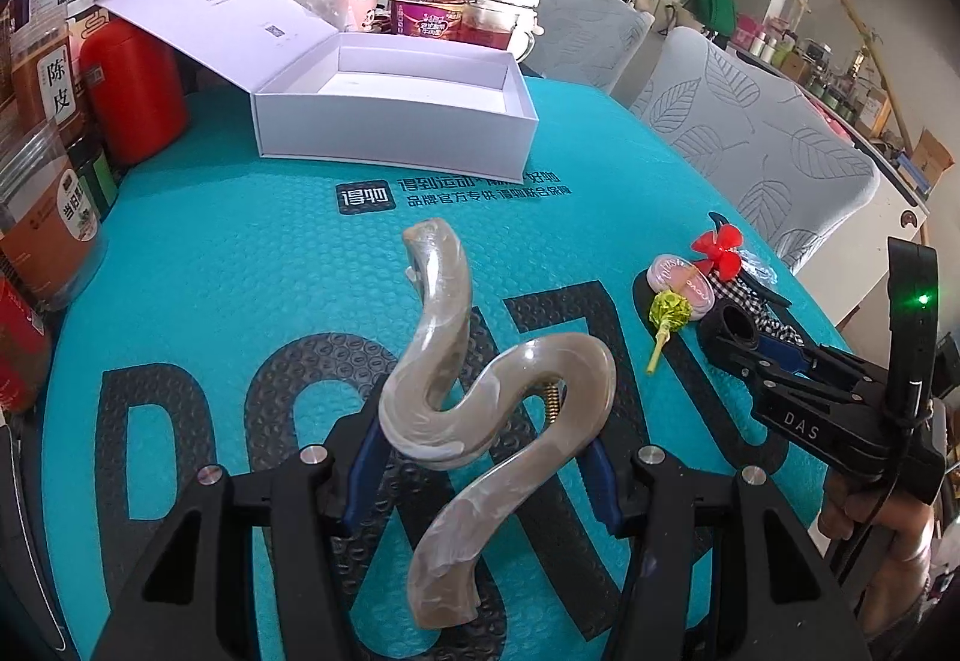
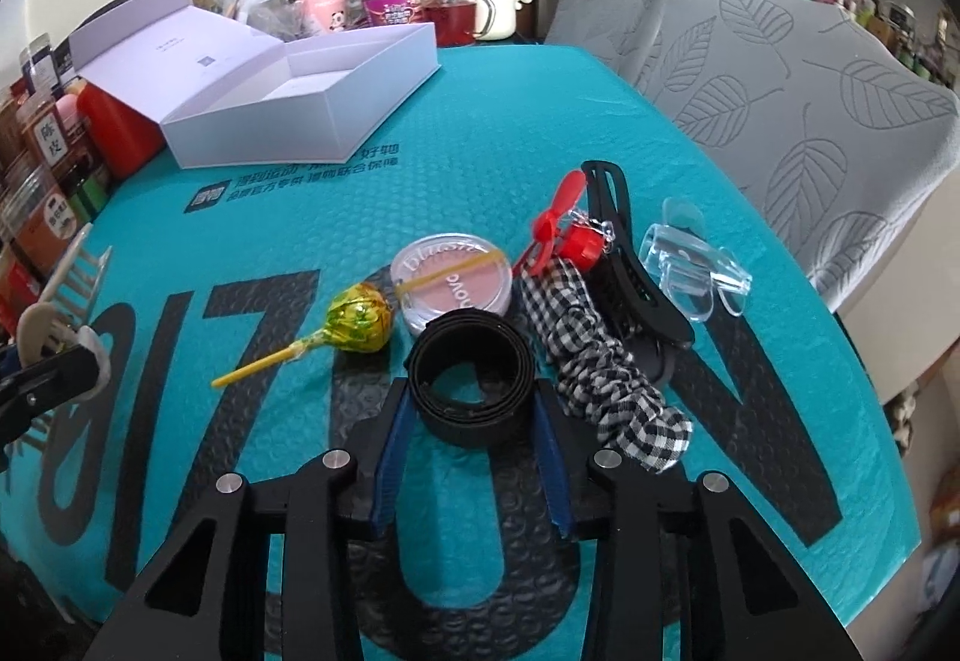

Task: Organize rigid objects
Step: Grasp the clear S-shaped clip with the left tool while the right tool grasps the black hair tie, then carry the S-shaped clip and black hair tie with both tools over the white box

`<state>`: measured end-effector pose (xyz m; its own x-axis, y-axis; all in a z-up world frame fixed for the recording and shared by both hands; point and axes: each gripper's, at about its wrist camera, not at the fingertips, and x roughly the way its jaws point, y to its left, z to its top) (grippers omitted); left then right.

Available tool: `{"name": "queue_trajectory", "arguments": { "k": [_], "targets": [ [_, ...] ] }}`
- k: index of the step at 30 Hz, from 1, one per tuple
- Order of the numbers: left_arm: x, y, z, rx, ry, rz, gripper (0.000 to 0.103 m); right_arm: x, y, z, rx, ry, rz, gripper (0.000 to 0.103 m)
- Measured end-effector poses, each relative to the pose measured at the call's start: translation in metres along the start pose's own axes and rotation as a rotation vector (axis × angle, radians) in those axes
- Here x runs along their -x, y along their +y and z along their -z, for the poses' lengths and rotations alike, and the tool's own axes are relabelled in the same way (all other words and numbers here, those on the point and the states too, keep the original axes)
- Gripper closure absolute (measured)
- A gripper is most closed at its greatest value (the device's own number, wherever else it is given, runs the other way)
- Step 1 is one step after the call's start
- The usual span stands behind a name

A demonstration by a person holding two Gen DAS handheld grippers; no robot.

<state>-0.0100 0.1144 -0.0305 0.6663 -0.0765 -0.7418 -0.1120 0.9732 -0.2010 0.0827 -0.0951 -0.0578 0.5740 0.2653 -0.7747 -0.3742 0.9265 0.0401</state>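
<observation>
Left jaws clamp a pearly S-shaped hair claw point(image 1: 480, 421); right jaws pinch a black coiled band point(image 2: 471, 391).

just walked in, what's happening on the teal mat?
A person works two handheld grippers. The left gripper holds a pearly S-shaped hair clip above the mat. The right gripper has its jaws around a black coiled band, beside a lollipop and blush compact. The open white box holds nothing visible yet.

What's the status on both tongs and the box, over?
Left tongs clamped on pearly hair claw. Right tongs closed around black band coil. White box open, nothing visible inside. Path to it unobstructed.
</observation>
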Motion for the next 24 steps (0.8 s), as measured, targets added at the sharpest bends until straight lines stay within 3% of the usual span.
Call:
{"name": "queue_trajectory", "arguments": {
  "k": [10,24],
  "targets": [
    [0.015,0.002,0.002,-0.009,-0.025,-0.008,0.048,0.013,0.008,0.007,0.014,-0.012,-0.016,0.065],
    [0.058,-0.008,0.001,-0.034,-0.106,-0.027,0.048,0.064,0.027,0.017,0.037,-0.095,-0.054,0.065]
  ]
}}
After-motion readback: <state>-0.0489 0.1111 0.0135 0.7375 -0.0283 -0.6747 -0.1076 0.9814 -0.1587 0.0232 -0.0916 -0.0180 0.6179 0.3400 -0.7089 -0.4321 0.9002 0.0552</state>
